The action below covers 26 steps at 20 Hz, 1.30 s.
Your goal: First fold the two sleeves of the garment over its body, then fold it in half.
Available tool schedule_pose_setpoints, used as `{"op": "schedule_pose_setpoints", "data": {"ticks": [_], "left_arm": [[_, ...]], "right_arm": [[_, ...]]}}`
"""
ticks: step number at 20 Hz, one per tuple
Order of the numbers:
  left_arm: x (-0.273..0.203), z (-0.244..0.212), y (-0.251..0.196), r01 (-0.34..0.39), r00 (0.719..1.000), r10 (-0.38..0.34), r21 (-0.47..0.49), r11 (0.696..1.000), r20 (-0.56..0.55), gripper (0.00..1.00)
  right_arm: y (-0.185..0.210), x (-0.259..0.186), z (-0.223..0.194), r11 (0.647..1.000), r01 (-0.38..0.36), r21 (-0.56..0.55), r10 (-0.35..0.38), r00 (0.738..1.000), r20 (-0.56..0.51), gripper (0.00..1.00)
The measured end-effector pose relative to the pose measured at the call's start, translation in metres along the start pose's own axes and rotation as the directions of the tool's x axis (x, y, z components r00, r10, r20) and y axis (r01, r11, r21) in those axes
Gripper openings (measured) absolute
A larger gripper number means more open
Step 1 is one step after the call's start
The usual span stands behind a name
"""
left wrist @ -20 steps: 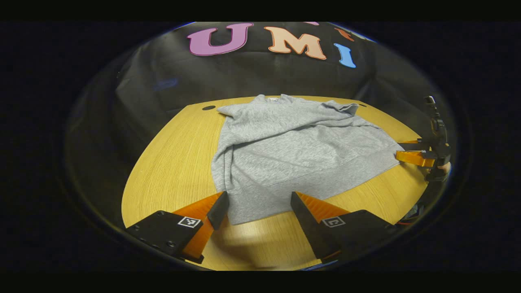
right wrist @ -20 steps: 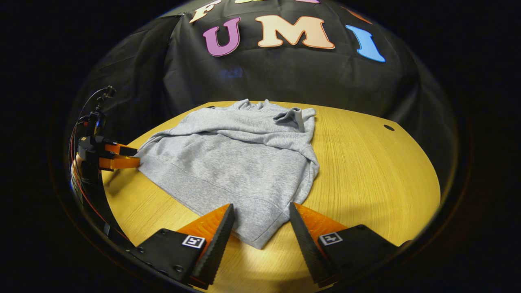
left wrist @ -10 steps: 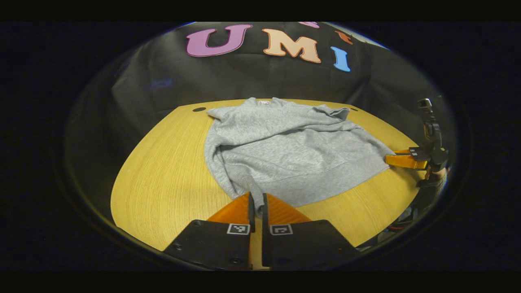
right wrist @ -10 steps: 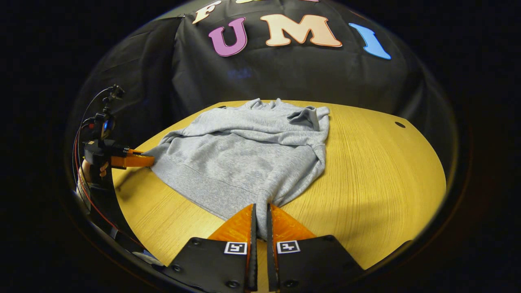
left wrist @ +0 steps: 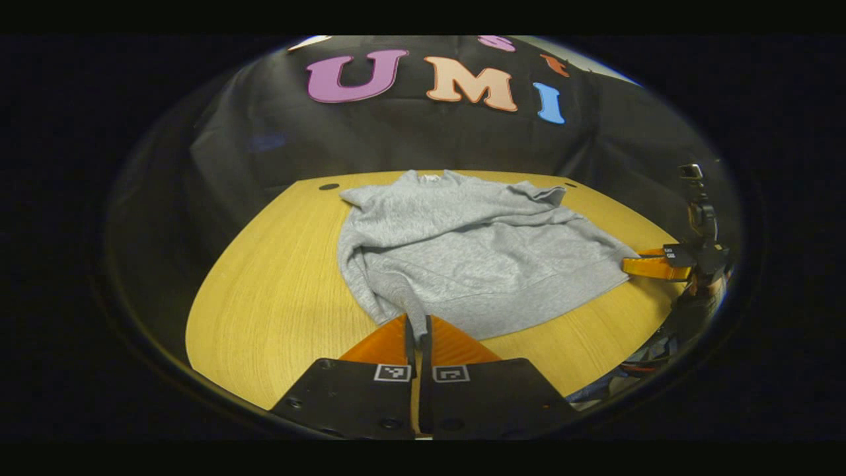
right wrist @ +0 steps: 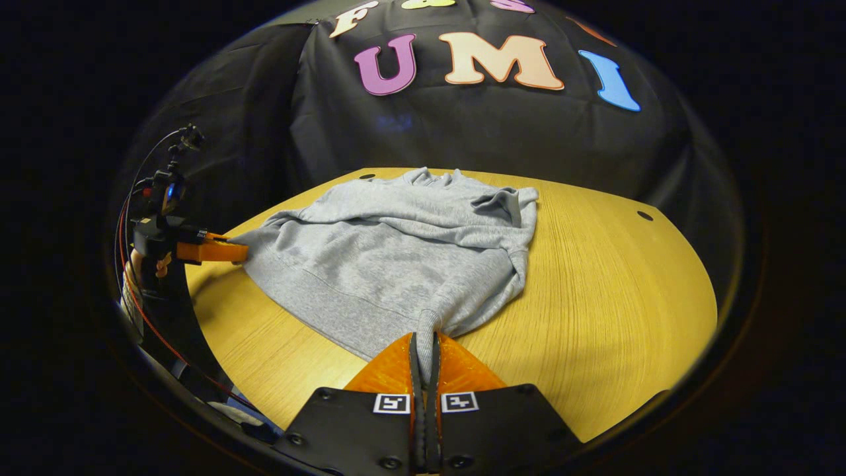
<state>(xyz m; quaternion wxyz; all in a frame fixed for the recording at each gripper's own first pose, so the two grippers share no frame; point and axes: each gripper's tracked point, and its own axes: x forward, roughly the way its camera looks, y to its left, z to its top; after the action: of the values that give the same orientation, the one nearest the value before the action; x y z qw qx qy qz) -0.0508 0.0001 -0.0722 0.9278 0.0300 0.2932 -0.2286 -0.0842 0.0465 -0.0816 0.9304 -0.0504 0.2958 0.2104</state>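
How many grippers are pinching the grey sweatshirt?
2. The left gripper pinches one near hem corner of the sweatshirt; the right gripper pinches the other hem corner.

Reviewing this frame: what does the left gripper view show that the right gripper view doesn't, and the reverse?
Left gripper view: the left hand-held gripper up close, shut on one hem corner of the grey sweatshirt, with the right hand-held gripper far off at the opposite hem corner.
Right gripper view: that opposite corner's pinch up close, and a broad bare stretch of the round wooden table.
Both: the sweatshirt lying on the table, sleeves over its body, with the black cloth wall behind.
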Motion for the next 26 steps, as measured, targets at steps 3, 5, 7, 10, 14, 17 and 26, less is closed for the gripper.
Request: {"op": "schedule_pose_setpoints", "data": {"ticks": [3,5,7,10,14,17,26], "left_arm": [[-0.015,0.036,-0.004,0.026,0.997,-0.026,-0.001,1.000,0.079,0.00],[-0.018,0.066,-0.003,0.049,0.991,-0.047,-0.010,0.999,0.129,0.00],[-0.013,0.093,0.002,0.060,0.982,-0.054,-0.030,0.998,0.182,0.00],[0.002,0.133,0.007,0.083,0.968,-0.064,-0.072,0.994,0.244,0.00],[0.037,0.172,0.019,0.080,0.955,-0.036,-0.142,0.987,0.293,0.00],[0.060,0.179,0.031,0.035,0.955,0.023,-0.189,0.981,0.297,0.00],[0.152,0.188,0.055,-0.046,0.965,0.115,-0.280,0.959,0.236,0.00]], "right_arm": [[0.001,-0.012,0.029,1.000,-0.007,-0.003,0.007,0.998,0.056,0.03],[-0.003,-0.012,0.055,1.000,-0.005,-0.005,0.005,0.995,0.102,0.03],[-0.008,-0.006,0.081,1.000,-0.015,0.008,0.013,0.992,0.126,0.03],[-0.023,0.011,0.118,0.999,-0.013,0.051,0.005,0.987,0.160,0.02],[-0.047,0.042,0.156,0.994,0.013,0.106,-0.032,0.984,0.173,0.02],[-0.062,0.070,0.170,0.988,0.034,0.149,-0.057,0.986,0.156,0.02],[-0.092,0.148,0.163,0.971,0.107,0.212,-0.118,0.992,0.036,0.03]]}}
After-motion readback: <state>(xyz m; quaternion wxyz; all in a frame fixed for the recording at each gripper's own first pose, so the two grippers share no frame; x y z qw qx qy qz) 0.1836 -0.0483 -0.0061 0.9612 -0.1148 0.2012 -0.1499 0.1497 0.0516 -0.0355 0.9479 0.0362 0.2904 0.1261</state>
